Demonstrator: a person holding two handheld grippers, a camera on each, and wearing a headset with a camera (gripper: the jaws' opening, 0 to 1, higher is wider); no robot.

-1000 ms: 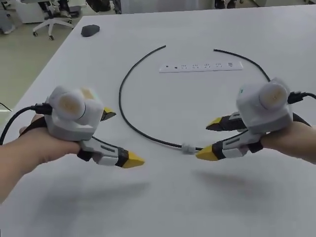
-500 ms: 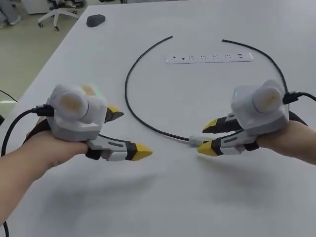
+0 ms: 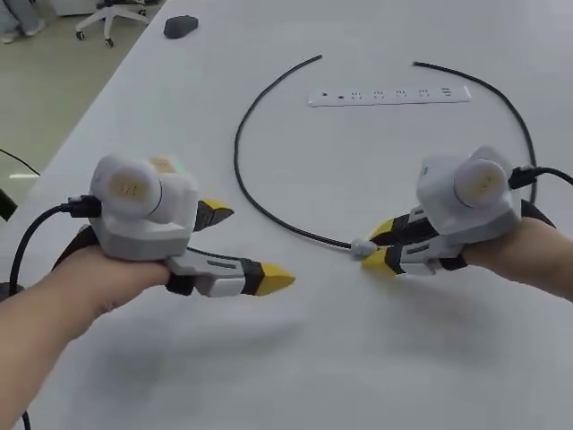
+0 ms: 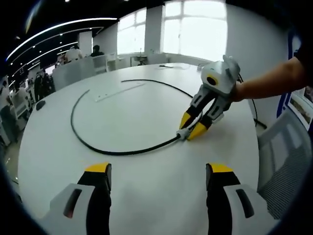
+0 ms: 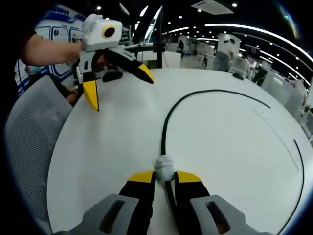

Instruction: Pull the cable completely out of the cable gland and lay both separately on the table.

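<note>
On the near right part of the white table [image 3: 295, 376], the cable gland [image 3: 360, 246] sits on the black cable [image 3: 237, 152], right at the yellow tips of the right gripper [image 3: 379, 245]. Its fingers stand close together on both sides of the cable just behind the gland. A thin gap shows in the right gripper view, so I cannot tell if they pinch the cable or only enclose it. The left gripper [image 3: 252, 246] hovers over the near left of the table, well apart from the cable, with its fingers wide apart and nothing between them. The cable makes a large arc toward the far side, past both ends of a white power strip [image 3: 389, 94], and its two ends lie free there. I judge that the task is at its beginning: the gland is still threaded on the cable, so the whole pulling and the laying down of the two pieces remain.
</note>
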